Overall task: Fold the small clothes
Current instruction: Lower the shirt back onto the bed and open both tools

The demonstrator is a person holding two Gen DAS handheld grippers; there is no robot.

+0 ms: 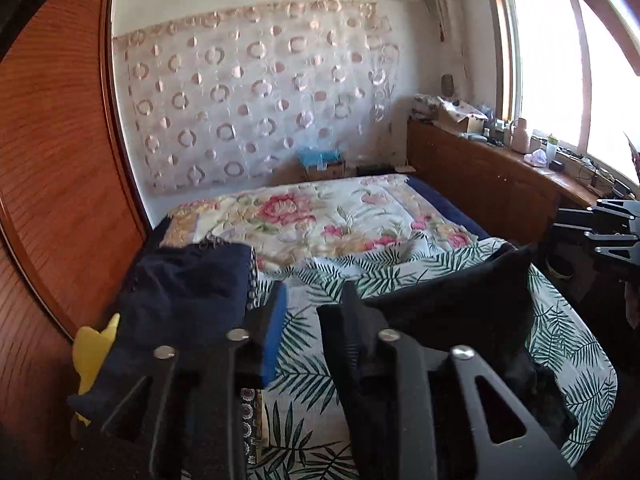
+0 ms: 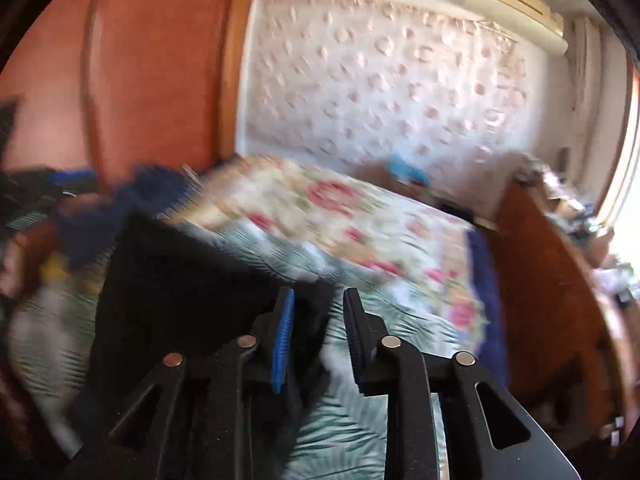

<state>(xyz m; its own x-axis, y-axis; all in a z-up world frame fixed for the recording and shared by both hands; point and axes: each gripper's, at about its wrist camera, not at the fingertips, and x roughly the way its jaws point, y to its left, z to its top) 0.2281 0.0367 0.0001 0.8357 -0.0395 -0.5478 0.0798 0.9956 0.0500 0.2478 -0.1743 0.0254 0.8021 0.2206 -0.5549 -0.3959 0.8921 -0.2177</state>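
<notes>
A black garment lies on the leaf-print sheet of the bed, to the right of my left gripper, which is open and empty just above the sheet. A navy garment lies in a heap to its left. In the blurred right wrist view the black garment lies to the left of my right gripper, which is open and empty; its left finger overlaps the garment's edge. The right gripper also shows at the right edge of the left wrist view.
A floral quilt covers the far half of the bed. A wooden wardrobe stands at the left, a yellow item beside it. A wooden cabinet with clutter runs under the window at the right.
</notes>
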